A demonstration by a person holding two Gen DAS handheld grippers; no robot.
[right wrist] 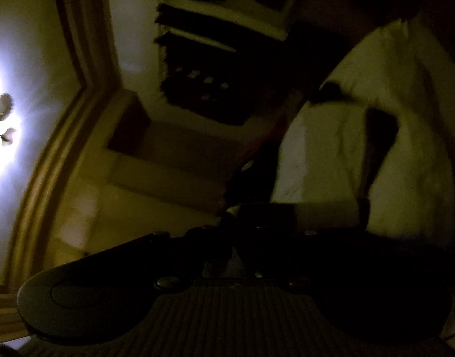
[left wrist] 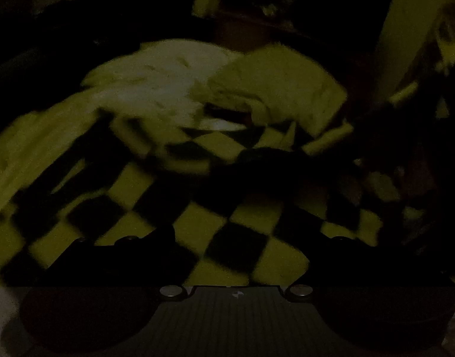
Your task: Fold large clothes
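Left tongs (left wrist: pixel 242 255) gaped wide, holding nothing, just above the checkered yellow-and-black cloth (left wrist: pixel 197 220). Past the checks lay a crumpled pale garment (left wrist: pixel 156 89). Right tongs (right wrist: pixel 233 238) pointed upward beside a pale hanging garment (right wrist: pixel 376 136); too dark to tell their gap or hold. Best to pinch a clear hem, not bunched folds. Beyond: a dark shelf unit (right wrist: pixel 215 59) and a ceiling light (right wrist: pixel 1 131). Dimness hampers.

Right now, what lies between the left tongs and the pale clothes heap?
The left wrist view shows checkered cloth between the left tongs and the pale clothes heap, crossed by a dark band too dim to identify.
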